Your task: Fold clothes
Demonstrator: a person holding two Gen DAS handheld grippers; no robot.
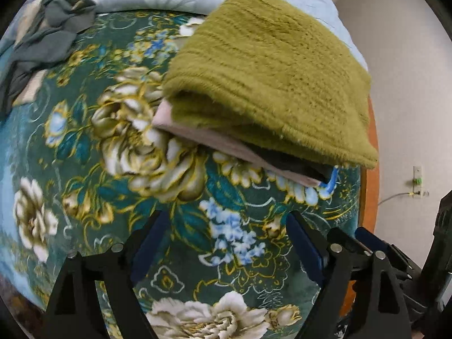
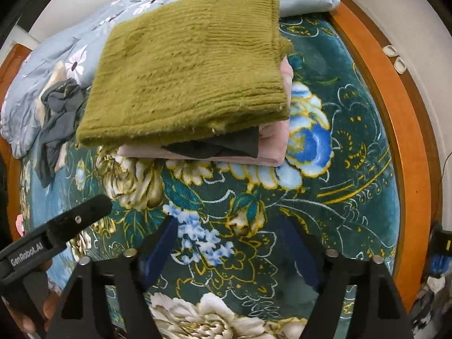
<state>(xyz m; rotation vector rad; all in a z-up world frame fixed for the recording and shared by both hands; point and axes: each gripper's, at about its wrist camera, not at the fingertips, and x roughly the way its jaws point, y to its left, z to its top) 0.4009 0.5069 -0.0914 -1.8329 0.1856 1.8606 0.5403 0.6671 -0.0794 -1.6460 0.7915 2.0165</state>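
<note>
A folded olive-green knit sweater [image 1: 268,65] lies on top of a stack, over a folded pink garment [image 1: 197,138] and a dark grey one [image 2: 223,145]. The stack rests on the floral teal blanket [image 1: 113,141]. It also shows in the right wrist view [image 2: 192,67]. A crumpled grey-green garment [image 1: 48,31] lies unfolded at the far left, also seen in the right wrist view [image 2: 58,113]. My left gripper [image 1: 226,226] is open and empty, short of the stack. My right gripper [image 2: 234,234] is open and empty, just below the stack.
A light blue floral quilt [image 2: 70,42] is bunched at the head of the bed. The orange wooden bed frame [image 2: 395,113] runs along the right edge. The left gripper's body [image 2: 42,243] shows at lower left of the right wrist view. A white wall [image 1: 409,113] stands to the right.
</note>
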